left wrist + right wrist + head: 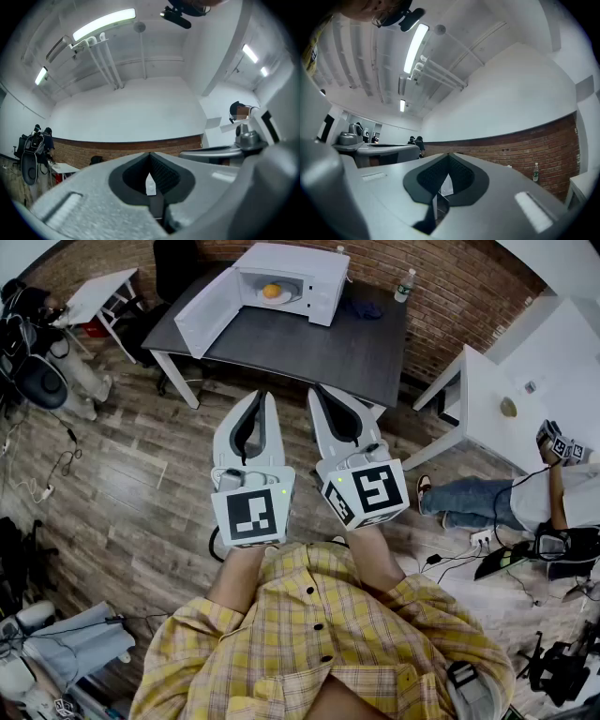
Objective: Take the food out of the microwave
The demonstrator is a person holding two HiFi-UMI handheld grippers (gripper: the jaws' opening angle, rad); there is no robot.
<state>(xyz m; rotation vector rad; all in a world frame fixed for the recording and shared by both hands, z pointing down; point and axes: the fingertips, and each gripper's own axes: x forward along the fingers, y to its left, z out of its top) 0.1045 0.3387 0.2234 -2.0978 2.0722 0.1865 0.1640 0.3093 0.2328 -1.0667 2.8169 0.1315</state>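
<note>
Food (272, 292): small round orange-yellow lump, no clear long axis, on a white plate (285, 301) inside the microwave (319, 273) at far end of dark surface (309, 348). Door (208, 313) hangs open to the left, cavity faces near. Left gripper (263, 397) & right gripper (317, 392) well short of it, both jaws closed, nothing between.

Bright, even indoor light; shadows soft. Fluorescent tube (104, 22) blown out white overhead in left gripper view, a second tube (415, 46) glaring in right gripper view. Microwave (292, 259) cavity well lit. Heavy fisheye bending, black vignette at corners throughout. Close foreground soft and hazy in gripper views; head view sharp
</note>
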